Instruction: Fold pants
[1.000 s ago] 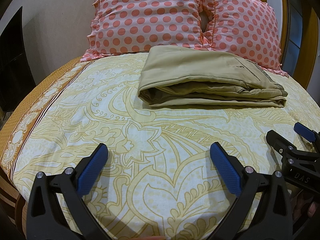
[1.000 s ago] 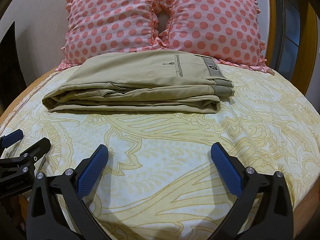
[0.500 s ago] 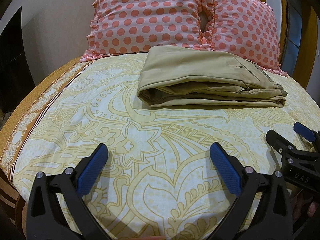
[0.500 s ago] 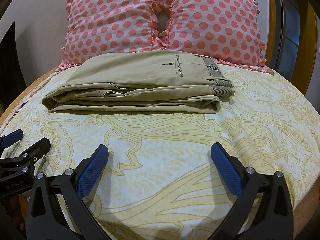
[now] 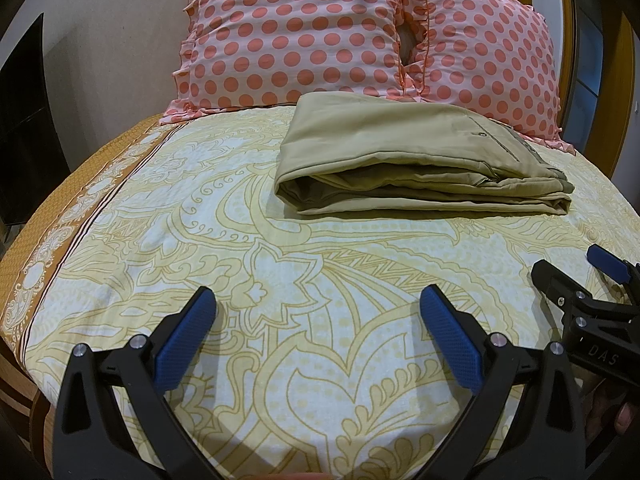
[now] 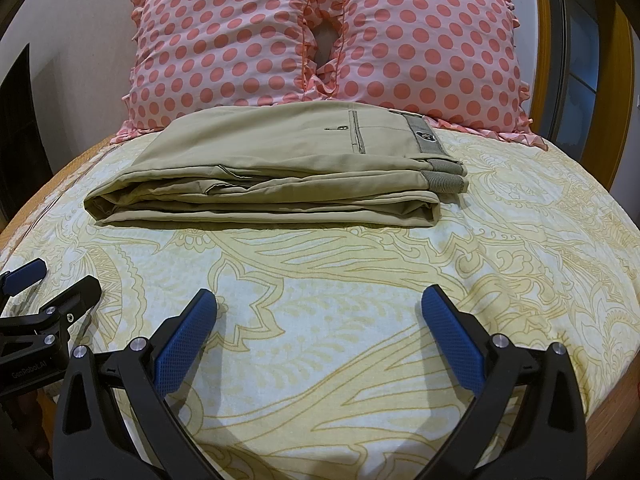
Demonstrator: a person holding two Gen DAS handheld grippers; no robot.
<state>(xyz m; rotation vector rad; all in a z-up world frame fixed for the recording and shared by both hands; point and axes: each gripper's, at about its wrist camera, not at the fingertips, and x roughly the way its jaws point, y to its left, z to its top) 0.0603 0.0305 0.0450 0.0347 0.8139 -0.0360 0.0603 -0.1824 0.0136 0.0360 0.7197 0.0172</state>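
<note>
Khaki pants (image 5: 404, 160) lie folded in a flat stack on the yellow patterned bedsheet (image 5: 280, 280), in front of the pillows; they also show in the right wrist view (image 6: 280, 168), waistband to the right. My left gripper (image 5: 316, 312) is open and empty, low over the sheet, well short of the pants. My right gripper (image 6: 318, 312) is open and empty, also near the bed's front edge. Each gripper shows at the edge of the other's view: the right gripper (image 5: 576, 276) and the left gripper (image 6: 52, 280).
Two pink polka-dot pillows (image 6: 224, 40) (image 6: 432, 40) stand against the wall behind the pants. The bed's left edge has an orange border (image 5: 60, 216). A wooden frame (image 6: 624, 80) stands at the right.
</note>
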